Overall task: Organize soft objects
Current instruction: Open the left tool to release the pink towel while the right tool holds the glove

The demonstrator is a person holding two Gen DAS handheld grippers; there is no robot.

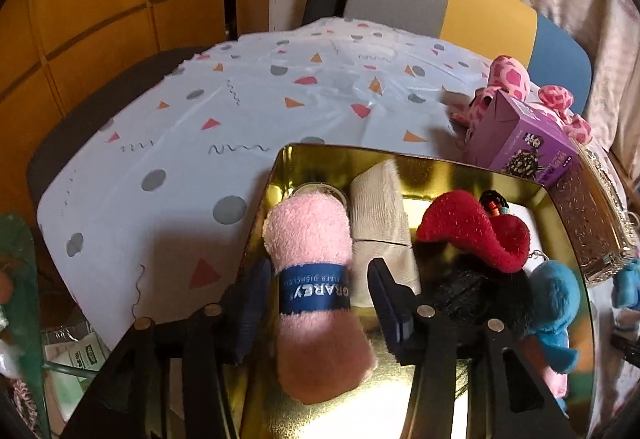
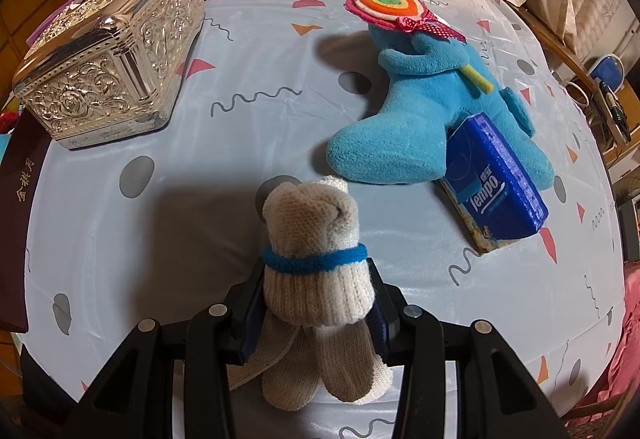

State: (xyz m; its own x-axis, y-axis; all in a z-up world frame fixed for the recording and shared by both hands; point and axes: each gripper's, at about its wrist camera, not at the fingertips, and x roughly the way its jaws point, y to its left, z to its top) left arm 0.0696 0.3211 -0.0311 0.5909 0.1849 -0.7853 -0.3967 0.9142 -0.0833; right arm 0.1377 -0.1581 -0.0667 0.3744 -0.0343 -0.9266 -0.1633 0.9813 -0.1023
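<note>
My right gripper (image 2: 316, 303) pinches the cream knitted sock bundle with a blue band (image 2: 316, 251) above the worktop (image 2: 200, 167). My left gripper (image 1: 316, 303), jaws spread, straddles the pink rolled dishcloth (image 1: 316, 267) in the gold tin tray (image 1: 280, 167); I'd withdraw straight back, then bring the bundle in beside it.

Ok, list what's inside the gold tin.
In the gold tin: a pink dishcloth roll, a beige folded cloth, a red plush over something black, and a blue plush. Whatever lies beneath them is hidden.

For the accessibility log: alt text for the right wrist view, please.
The right gripper clamps a rolled cream knit bundle above a patterned tablecloth. Beyond lie a blue plush, a tissue pack and a silver box.
</note>
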